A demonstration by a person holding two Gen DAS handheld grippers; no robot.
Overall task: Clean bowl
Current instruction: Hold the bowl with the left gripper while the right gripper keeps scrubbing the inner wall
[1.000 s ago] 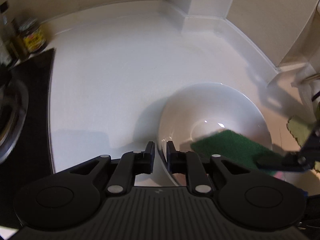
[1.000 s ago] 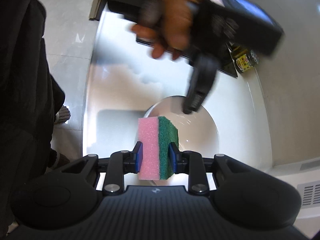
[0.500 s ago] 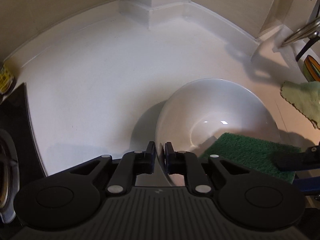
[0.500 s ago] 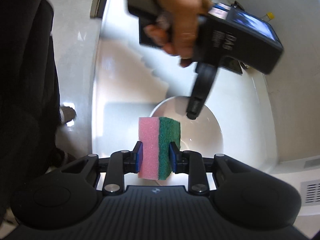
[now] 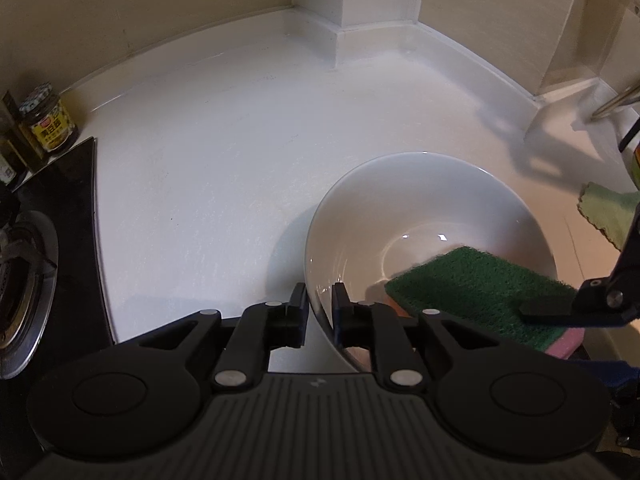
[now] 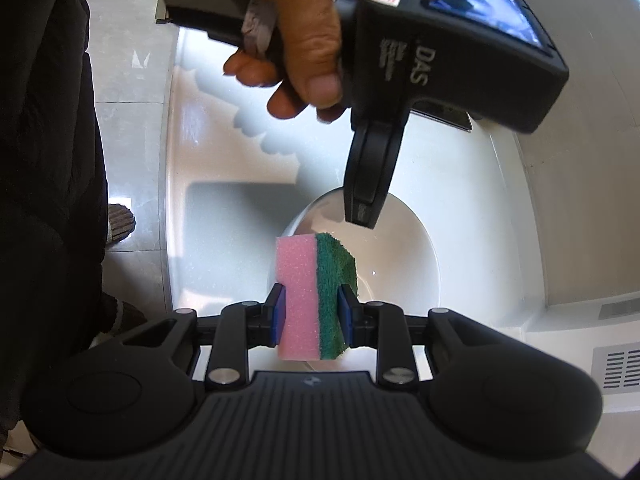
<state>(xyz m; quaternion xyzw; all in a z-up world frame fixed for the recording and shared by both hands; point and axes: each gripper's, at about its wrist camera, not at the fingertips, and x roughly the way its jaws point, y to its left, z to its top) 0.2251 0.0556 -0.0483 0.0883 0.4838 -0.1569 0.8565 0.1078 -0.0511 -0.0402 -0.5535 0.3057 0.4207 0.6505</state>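
A white bowl [image 5: 432,216] sits on the white counter [image 5: 208,184]. My left gripper [image 5: 320,308] is shut on the bowl's near rim, one finger inside and one outside. My right gripper [image 6: 311,312] is shut on a pink and green sponge [image 6: 312,300]. In the left wrist view the sponge [image 5: 480,288] reaches into the bowl from the right, green side up. In the right wrist view the bowl [image 6: 404,256] lies beyond the sponge, and the left gripper [image 6: 362,212] held by a hand clamps its far rim.
A jar with a yellow label [image 5: 48,122] and a black stove top [image 5: 52,240] with a burner are at the left. A green cloth [image 5: 608,210] lies at the right. The wall corner [image 5: 352,8] bounds the counter behind. A person's dark clothing [image 6: 44,160] fills the left of the right wrist view.
The left wrist view has swung left, so the jar and stove are back in sight. The sponge sits further into the bowl. Both grips are unchanged.
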